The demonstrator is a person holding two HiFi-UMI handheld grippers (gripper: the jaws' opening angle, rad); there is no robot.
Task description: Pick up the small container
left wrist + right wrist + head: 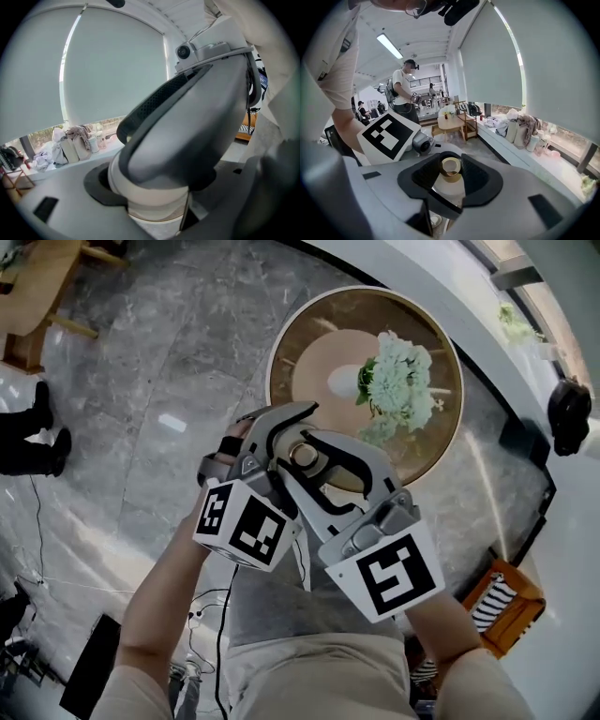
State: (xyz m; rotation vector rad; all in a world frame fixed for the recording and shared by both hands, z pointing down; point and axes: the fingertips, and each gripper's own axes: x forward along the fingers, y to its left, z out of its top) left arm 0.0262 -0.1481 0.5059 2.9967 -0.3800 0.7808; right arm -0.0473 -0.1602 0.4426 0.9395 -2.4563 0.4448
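Note:
The small container [302, 456], a white pot with a gold rim, is held up in front of me above a round table [281, 343]. In the right gripper view the small container [451, 168] sits between the black pads of my right gripper [451, 177], which press on both its sides. My left gripper [279, 442] crosses in from the left. In the left gripper view the white body of the small container [150, 199] lies between the jaws of my left gripper [150, 208], against the left pad. The right gripper's big grey jaw [197, 122] hides the rest of that contact.
A bunch of pale green flowers [398, 385] stands on the round table. An orange basket [502, 601] sits on the floor at the lower right. The right gripper view shows a person [404, 89], a small wooden table [452, 123] and a windowsill with bags [520, 129].

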